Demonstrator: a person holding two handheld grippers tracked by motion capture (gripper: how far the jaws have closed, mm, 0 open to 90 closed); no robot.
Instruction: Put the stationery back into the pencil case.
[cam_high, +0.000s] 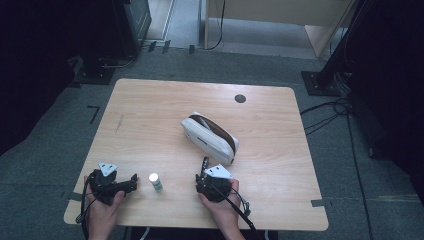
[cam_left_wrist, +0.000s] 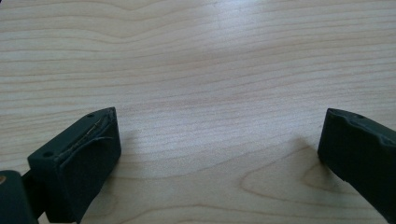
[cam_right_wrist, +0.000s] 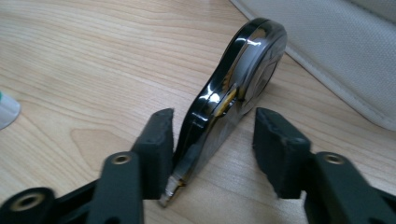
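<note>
Near the surface's (cam_high: 150, 107) front edge, the right claw (cam_right_wrist: 212, 133) is standing spread around a glossy black tool (cam_right_wrist: 233, 88), one jaw touching it, the other apart; the left claw (cam_left_wrist: 219, 149) is resting wide open by the front left corner; a pouch (cam_high: 210, 137) is lying mid-surface, a small bottle (cam_high: 155, 181) between the claws.

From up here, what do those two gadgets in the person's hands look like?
Each tool, left and right, is a black device with two blocky jaws, brass-coloured screws and a pale grey three-cornered plate on top. A dark cable trails back from the right tool. The forearms show no sleeves.
</note>
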